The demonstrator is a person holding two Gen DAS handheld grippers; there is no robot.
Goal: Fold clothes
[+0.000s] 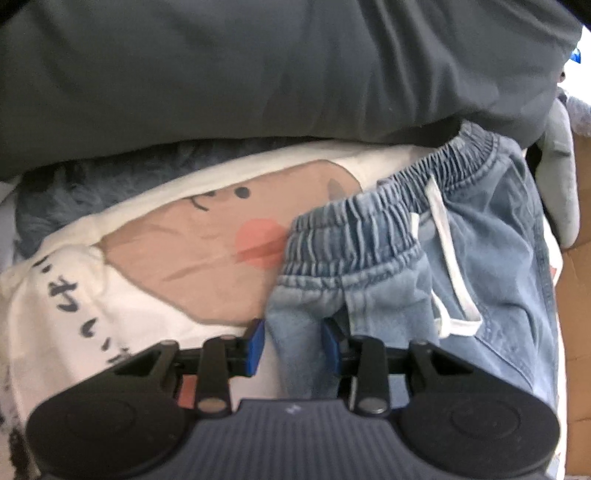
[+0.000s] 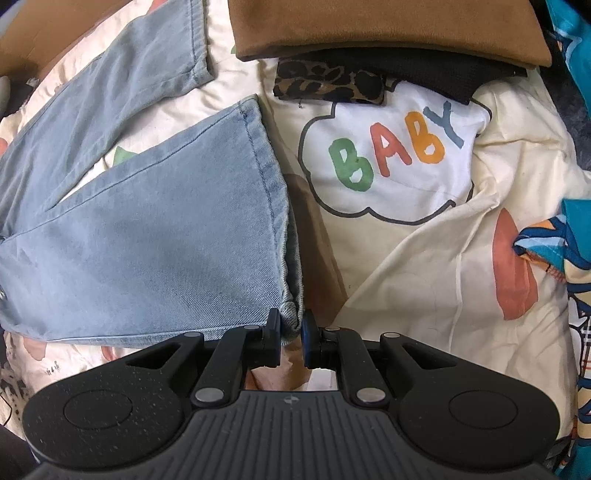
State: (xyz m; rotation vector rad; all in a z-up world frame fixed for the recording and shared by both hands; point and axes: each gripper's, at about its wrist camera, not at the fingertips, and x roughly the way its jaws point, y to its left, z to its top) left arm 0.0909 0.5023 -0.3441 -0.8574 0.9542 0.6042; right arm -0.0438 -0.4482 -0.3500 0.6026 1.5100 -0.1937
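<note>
Both grippers, left gripper (image 1: 294, 341) pinching the jeans (image 1: 480, 266) waistband and right gripper (image 2: 291, 338) nearly shut on a leg hem, let me fold lengthwise.

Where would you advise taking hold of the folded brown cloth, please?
Grip the brown cloth at its near left corner, coming in level from the left. That corner overhangs the cream sheet freely, while its right side rests on the black fabric.
</note>
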